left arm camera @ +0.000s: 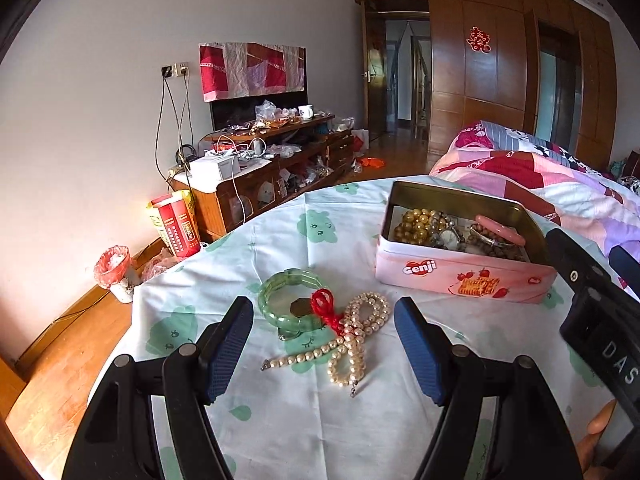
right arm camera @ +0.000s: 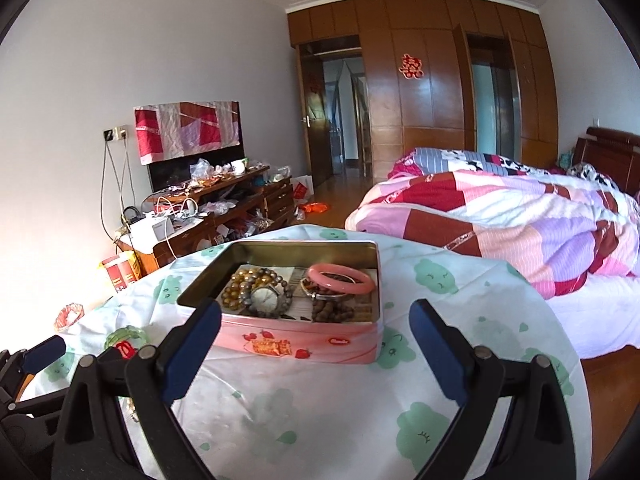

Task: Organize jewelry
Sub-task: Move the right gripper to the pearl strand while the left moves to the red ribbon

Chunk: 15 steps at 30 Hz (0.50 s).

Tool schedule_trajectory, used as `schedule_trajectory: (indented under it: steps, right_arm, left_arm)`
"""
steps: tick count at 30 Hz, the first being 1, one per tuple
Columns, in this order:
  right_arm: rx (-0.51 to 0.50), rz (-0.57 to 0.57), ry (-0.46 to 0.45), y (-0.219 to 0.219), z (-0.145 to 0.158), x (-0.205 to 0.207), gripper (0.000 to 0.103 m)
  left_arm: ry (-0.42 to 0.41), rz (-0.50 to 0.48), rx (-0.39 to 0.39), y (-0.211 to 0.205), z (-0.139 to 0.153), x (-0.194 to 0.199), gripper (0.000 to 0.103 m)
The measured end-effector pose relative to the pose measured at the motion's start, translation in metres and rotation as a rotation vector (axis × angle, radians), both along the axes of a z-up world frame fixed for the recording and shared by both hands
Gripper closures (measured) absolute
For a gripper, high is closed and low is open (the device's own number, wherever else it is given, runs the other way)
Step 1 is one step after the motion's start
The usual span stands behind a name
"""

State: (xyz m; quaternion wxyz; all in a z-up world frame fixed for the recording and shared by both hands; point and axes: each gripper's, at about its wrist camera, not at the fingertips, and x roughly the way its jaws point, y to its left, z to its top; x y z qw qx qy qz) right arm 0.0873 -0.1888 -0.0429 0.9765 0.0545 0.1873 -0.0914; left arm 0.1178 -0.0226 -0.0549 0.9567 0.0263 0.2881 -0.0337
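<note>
Hidden under the bangle: I see a dark, flat, angular piece inside the green bangle, but I cannot tell what it is.
Red knot: a red cord tassel lies across the bangle's rim and touches the pearl necklace; where it is tied I cannot make out.
Tin contents: in the pink tin I make out a pink bangle, a watch face, amber beads and dark brown beads; they overlap, so the strands underneath are hard to separate.
Cut off: from the right wrist, my left gripper blocks most of the bangle and all of the pearls.
Left gripper: my fingers stand wide apart, holding nothing, hovering with the pearls and bangle between them in view.
Right gripper: also spread wide and empty, facing the tin's near wall.
Task things: bangle, tassel and pearls lie together on the tablecloth, left of the tin and apart from it.
Edges: the round table's rim curves close behind the tin, with the bed beyond it on the right.
Open room: bare cloth lies between the grippers and the tin.
</note>
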Motion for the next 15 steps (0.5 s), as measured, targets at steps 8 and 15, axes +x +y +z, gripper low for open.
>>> schedule_trajectory:
  steps: [8,15]
  right_arm:
    - [-0.022,0.03,0.013,0.011,-0.001,-0.002,0.006]
    - [0.004,0.066,0.025,0.014,-0.002,-0.006,0.006]
  left_arm:
    - [0.034,0.0,-0.048,0.011,-0.002,-0.004,0.03]
    - [0.042,0.065,-0.023,0.058,0.005,-0.011,0.03]
